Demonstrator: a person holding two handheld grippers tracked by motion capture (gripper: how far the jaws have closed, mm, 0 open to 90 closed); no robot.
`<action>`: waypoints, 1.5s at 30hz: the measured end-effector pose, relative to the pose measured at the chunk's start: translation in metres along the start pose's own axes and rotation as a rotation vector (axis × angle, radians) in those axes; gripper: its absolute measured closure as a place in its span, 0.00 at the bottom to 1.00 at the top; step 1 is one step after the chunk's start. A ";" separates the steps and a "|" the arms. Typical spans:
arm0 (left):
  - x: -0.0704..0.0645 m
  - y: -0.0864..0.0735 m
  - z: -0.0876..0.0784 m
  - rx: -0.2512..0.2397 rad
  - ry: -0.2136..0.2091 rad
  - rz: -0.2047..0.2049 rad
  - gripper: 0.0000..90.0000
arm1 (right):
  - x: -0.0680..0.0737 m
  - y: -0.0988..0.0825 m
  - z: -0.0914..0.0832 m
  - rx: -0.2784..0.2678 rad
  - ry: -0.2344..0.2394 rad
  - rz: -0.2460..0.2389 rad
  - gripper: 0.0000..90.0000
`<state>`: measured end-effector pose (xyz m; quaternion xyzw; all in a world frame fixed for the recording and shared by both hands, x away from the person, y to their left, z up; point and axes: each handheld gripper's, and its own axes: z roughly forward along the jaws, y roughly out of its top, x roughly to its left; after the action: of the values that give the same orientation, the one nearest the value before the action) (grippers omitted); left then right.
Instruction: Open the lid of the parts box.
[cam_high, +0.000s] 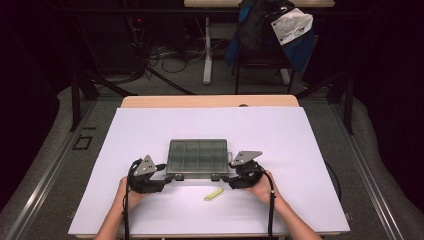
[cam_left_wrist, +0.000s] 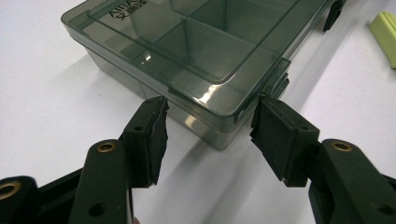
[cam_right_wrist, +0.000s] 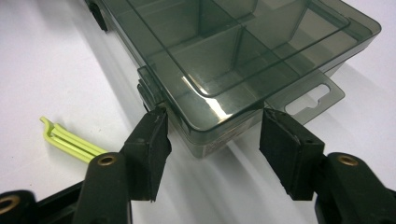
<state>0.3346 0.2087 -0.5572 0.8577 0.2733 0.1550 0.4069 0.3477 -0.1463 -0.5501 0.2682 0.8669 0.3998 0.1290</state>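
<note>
Smoke-grey compartment box, translucent and with its lid closed, is approached at its two near corners by the hand-held grippers. The left gripper is held by the left hand with its jaws spread apart; in the left gripper view the near-left corner of the box is seen between the two black pads, one pad tip close against the box wall and the other just beside a dark latch, though actual contact cannot be judged. The right gripper is held by the right hand, jaws likewise parted; in the right gripper view the near-right corner sits between the pads, with a latch beside one and the box's clear hang tab beside the other. The box lies on the white sheet covering the table, near its middle and toward the near edge. A yellow-green plastic tool lies on the sheet just nearer than the box, between the two hands.
</note>
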 end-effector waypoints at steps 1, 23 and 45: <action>0.000 0.000 0.000 0.001 -0.001 -0.001 0.48 | -0.001 0.000 0.000 -0.001 0.004 0.003 0.47; 0.001 0.000 0.000 -0.001 -0.005 -0.004 0.48 | 0.000 0.002 -0.004 -0.012 -0.010 0.008 0.47; 0.000 -0.001 0.001 0.003 -0.010 -0.007 0.50 | 0.002 0.000 0.000 -0.002 -0.008 0.015 0.48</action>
<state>0.3351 0.2084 -0.5585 0.8582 0.2744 0.1489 0.4074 0.3462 -0.1455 -0.5501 0.2761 0.8640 0.4006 0.1298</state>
